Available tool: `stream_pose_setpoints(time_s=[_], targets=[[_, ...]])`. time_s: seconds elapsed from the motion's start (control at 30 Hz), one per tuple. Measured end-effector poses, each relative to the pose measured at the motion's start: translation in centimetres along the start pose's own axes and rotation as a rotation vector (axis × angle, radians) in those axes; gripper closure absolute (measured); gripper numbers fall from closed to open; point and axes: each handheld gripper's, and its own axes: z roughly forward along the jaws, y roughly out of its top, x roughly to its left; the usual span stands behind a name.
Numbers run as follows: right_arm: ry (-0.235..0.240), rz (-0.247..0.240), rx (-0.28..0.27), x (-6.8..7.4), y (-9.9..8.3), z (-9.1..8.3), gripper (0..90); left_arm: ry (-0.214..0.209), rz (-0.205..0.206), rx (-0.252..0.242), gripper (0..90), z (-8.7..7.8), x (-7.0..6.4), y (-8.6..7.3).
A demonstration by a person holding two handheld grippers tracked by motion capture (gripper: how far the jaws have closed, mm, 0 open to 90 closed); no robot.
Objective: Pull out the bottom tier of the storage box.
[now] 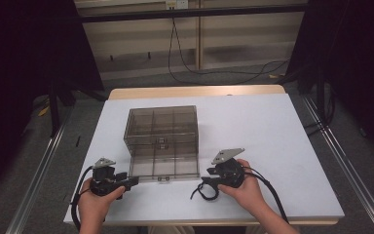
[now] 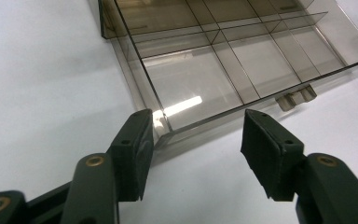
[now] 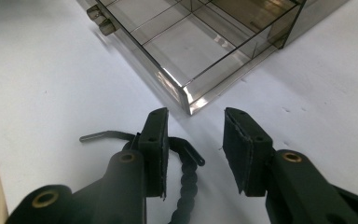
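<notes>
Fingers [image 2: 133,154] flanking open box [image 2: 223,70] corner

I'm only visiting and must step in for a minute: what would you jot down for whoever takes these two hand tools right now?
Left gripper: jaws open, holding nothing, at the near left corner of the clear divided box.
Right gripper: jaws open, holding nothing, just short of the box's near right corner. A black twisted tie lies on the table beneath it.
Box: lid lying open and flat toward you; the visible compartments look empty.
Done: box open. Left, probably: closing and latching it.
</notes>
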Motion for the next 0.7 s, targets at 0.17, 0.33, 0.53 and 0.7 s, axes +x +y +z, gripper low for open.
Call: stream_pose_setpoints(time_s=[0.17,0.33,0.53,0.7], targets=[[0.001,0.007,0.007,-0.1,-0.1,-0.3,58.7,-0.007,0.000,-0.001,39.6,-0.2,0.1,-0.2],[-0.001,0.023,0.007,-0.4,-0.2,-0.7,58.7,-0.012,0.008,-0.013,36.1,-0.3,0.2,-0.3],[-0.001,0.026,0.021,-0.7,-0.1,-1.1,58.8,-0.021,0.021,-0.014,30.9,-0.3,0.1,-0.3],[0.010,0.028,0.033,-0.8,-0.1,-1.2,59.2,-0.025,0.022,-0.018,29.1,-0.5,0.1,-0.3]])
